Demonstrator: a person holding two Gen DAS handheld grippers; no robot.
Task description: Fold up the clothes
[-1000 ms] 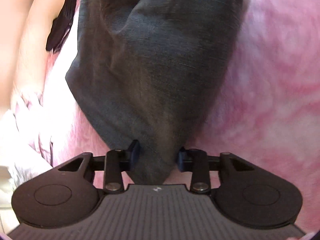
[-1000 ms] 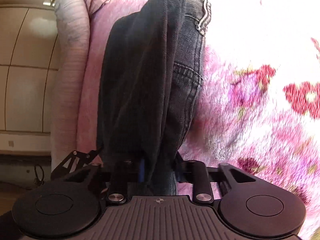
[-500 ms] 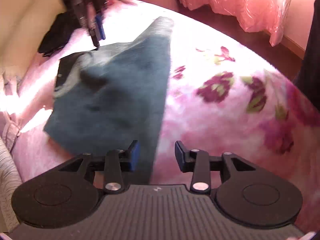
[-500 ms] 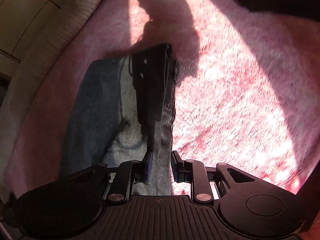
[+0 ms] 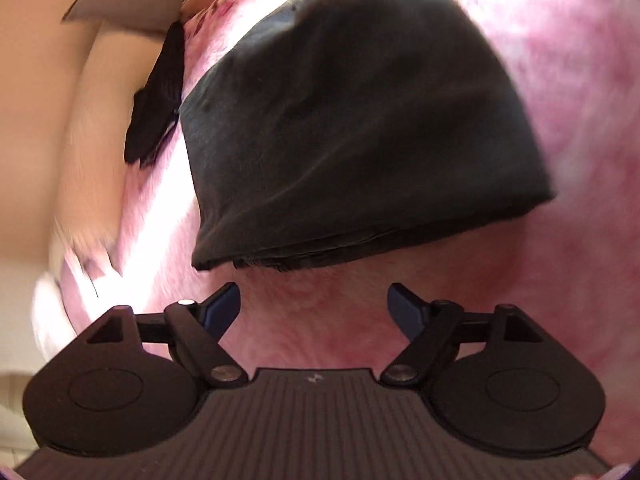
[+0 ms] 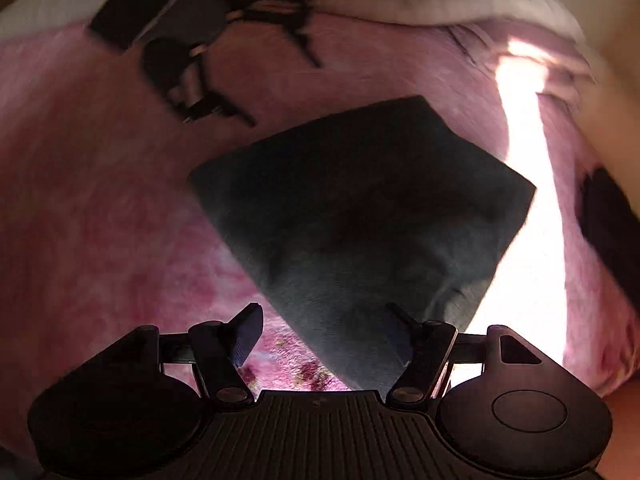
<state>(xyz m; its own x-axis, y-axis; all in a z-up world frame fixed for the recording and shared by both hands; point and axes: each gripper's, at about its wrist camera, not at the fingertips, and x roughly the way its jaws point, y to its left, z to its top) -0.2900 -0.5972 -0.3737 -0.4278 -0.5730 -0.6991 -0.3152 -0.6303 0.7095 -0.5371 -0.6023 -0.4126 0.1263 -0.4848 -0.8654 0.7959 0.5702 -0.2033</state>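
The folded jeans (image 5: 360, 132) lay flat on the pink flowered blanket (image 5: 572, 92), a dark, roughly square bundle with its stacked layers showing along the near edge. The left gripper (image 5: 314, 306) hovered just short of that edge, its blue-tipped fingers spread wide and holding nothing, only blanket between them. The right gripper (image 6: 326, 330) was likewise spread wide and empty, poised over one corner of the jeans (image 6: 360, 216), which reached in between its fingers. A bright strip of sunlight (image 6: 524, 200) ran down the blanket beside the bundle. Beyond the jeans, near the blanket's edge, lay a small black piece of clothing (image 5: 158, 96).
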